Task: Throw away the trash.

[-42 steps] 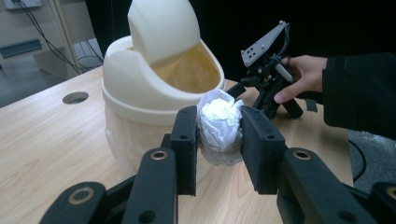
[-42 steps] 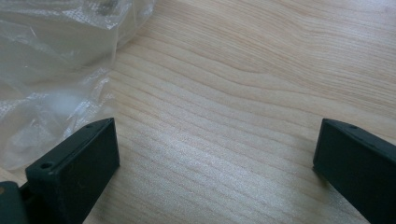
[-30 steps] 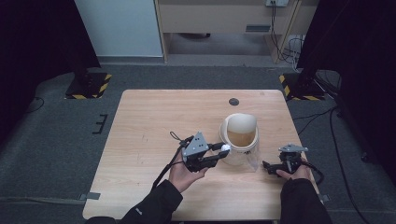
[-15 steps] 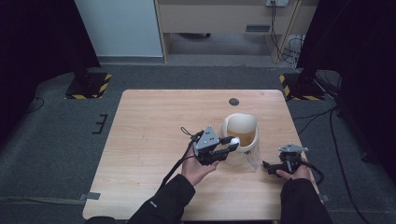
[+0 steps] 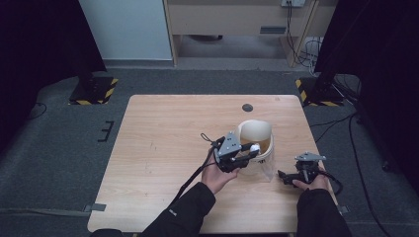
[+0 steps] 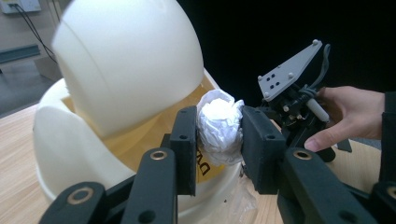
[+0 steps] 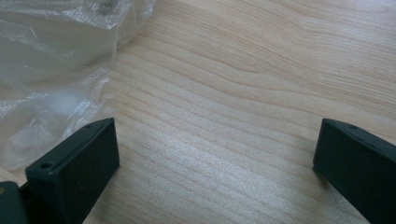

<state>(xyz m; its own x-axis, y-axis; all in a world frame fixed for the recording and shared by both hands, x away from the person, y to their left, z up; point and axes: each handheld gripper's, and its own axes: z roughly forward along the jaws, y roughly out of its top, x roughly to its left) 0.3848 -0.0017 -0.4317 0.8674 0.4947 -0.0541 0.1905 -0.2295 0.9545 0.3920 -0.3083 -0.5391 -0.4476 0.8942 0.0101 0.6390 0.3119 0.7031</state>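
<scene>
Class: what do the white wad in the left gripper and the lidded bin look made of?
White wad: crumpled paper or tissue, matte, sharply creased. Bin: probably moulded plastic, cream-coloured, smooth with a soft sheen on its domed lid.

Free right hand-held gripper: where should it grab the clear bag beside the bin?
Likely the loose crumpled edge of the bag lying flat on the table, coming in low from the side with the open right hand-held gripper. The film bunches there, and it sits clear of the bin.
</scene>
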